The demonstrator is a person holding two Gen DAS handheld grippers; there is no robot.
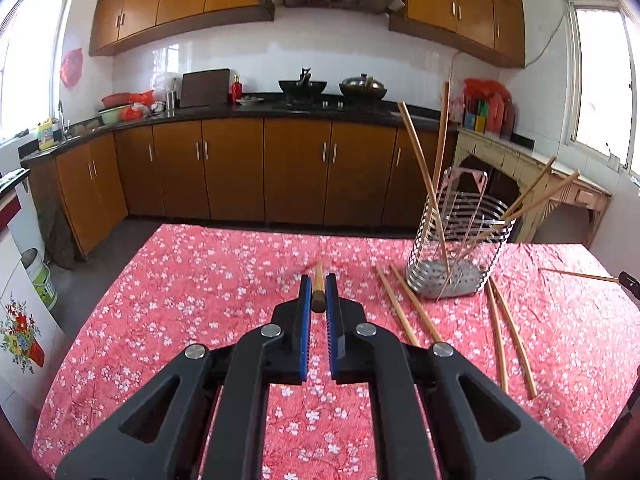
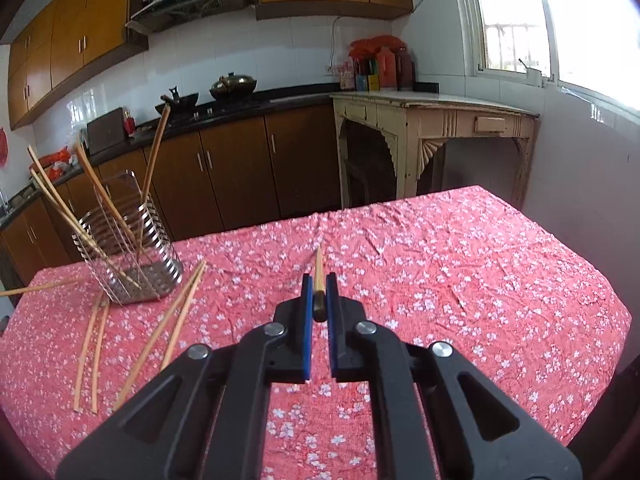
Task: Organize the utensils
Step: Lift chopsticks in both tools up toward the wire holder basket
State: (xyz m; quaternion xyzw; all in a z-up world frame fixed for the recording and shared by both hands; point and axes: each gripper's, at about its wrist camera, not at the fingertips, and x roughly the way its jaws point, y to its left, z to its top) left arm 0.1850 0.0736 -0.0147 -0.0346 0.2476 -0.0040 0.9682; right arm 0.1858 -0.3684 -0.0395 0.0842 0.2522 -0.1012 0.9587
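My left gripper (image 1: 319, 280) is shut on a wooden chopstick (image 1: 319, 284) that points forward above the red flowered tablecloth (image 1: 200, 280). My right gripper (image 2: 319, 280) is likewise shut on a chopstick (image 2: 318, 268), held clear of the cloth. A slotted metal utensil holder (image 1: 456, 244) stands right of the left gripper with several chopsticks leaning in it. In the right wrist view this holder (image 2: 128, 252) stands at the far left. Several loose chopsticks (image 1: 404, 308) lie on the cloth beside the holder, and those loose chopsticks (image 2: 168, 320) also show in the right wrist view.
The table's far edge (image 1: 280, 232) drops off toward brown kitchen cabinets (image 1: 240, 168) and a dark counter with a stove. A cream side table (image 2: 432, 120) stands against the wall under a window, right of the table. One chopstick (image 1: 576, 276) sticks out at the right edge.
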